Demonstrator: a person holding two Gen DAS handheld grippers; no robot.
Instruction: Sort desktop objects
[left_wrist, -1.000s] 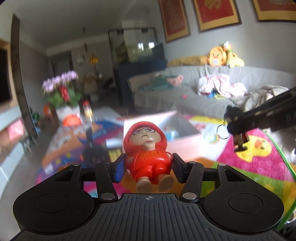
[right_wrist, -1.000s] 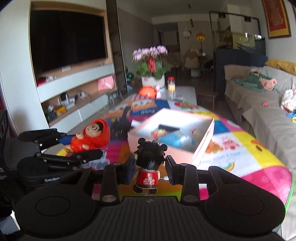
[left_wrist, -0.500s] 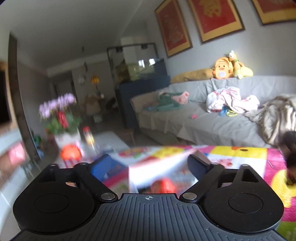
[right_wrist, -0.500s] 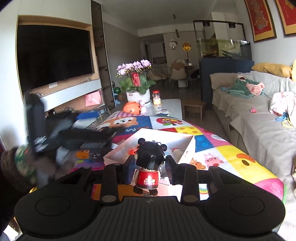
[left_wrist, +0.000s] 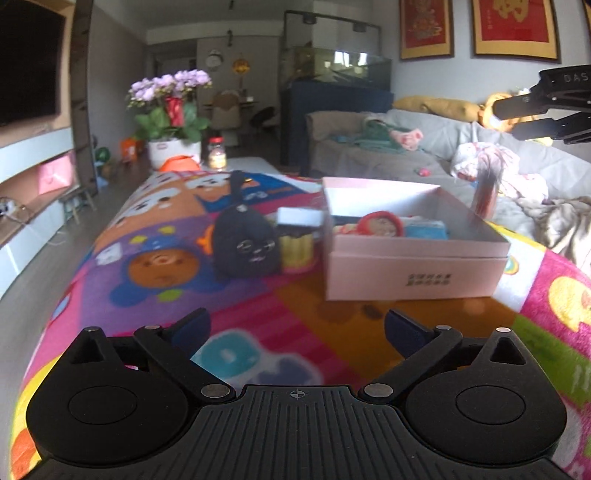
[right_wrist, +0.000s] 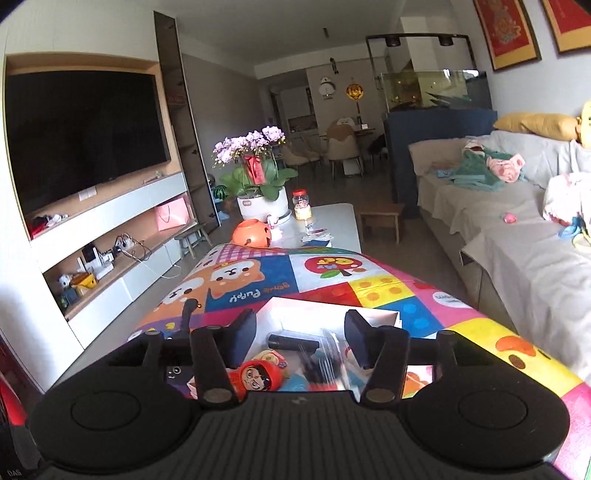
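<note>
Both dolls now dropped into the pink box (left_wrist: 413, 271); left gripper (left_wrist: 295, 328) and right gripper (right_wrist: 301, 341) released, empty.

**Toys in the pink box**

Right of centre in my left view sits the open pink box (left_wrist: 417, 275). The red-hooded doll (left_wrist: 380, 225) lies inside on its back. A motion-blurred figure (left_wrist: 485, 194) is above its far right corner.

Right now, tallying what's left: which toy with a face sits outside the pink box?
The black plush, beside the box; the red-hooded doll lies inside it.
</note>
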